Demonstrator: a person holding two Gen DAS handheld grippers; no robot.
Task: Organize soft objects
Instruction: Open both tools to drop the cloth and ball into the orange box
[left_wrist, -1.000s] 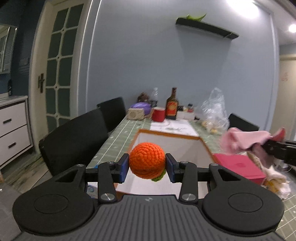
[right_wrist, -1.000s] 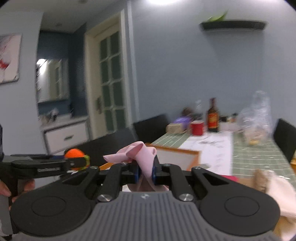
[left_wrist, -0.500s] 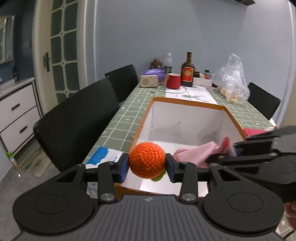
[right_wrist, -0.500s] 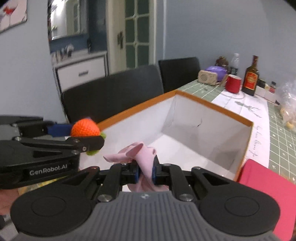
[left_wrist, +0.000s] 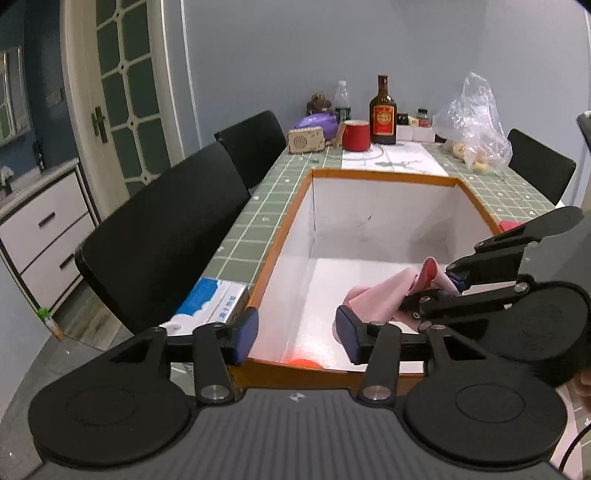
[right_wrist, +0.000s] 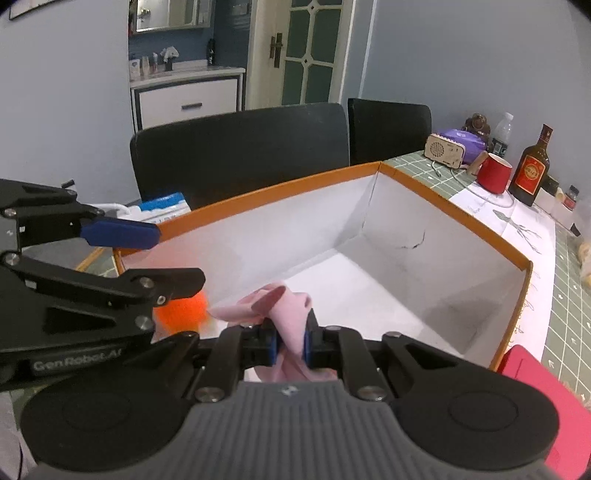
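Observation:
My left gripper (left_wrist: 297, 328) hangs over the near end of the white box with an orange rim (left_wrist: 384, 175); its jaws are opening and nothing is between them. The orange crochet ball (right_wrist: 181, 314) is blurred in the right wrist view, below the left gripper (right_wrist: 147, 258) and inside the box (right_wrist: 443, 199). Only an orange sliver of the ball (left_wrist: 301, 362) shows behind the box's near rim in the left wrist view. My right gripper (right_wrist: 290, 343) is shut on a pink cloth (right_wrist: 291, 317), held low inside the box. From the left, the cloth (left_wrist: 380, 295) and the right gripper (left_wrist: 436, 291) sit at the box's right side.
Two black chairs (left_wrist: 166, 236) line the left side of the green tiled table (left_wrist: 258, 218). A red mug (left_wrist: 355, 135), brown bottle (left_wrist: 382, 112), wooden radio (left_wrist: 306, 139) and plastic bag (left_wrist: 474, 114) stand beyond the box. A blue-white pack (left_wrist: 210, 299) lies left of it, a red book (right_wrist: 554, 398) right.
The left jaws have opened and the orange ball has dropped out of them into the box. Both grippers have tipped down over the box, the right one carrying the cloth inside.

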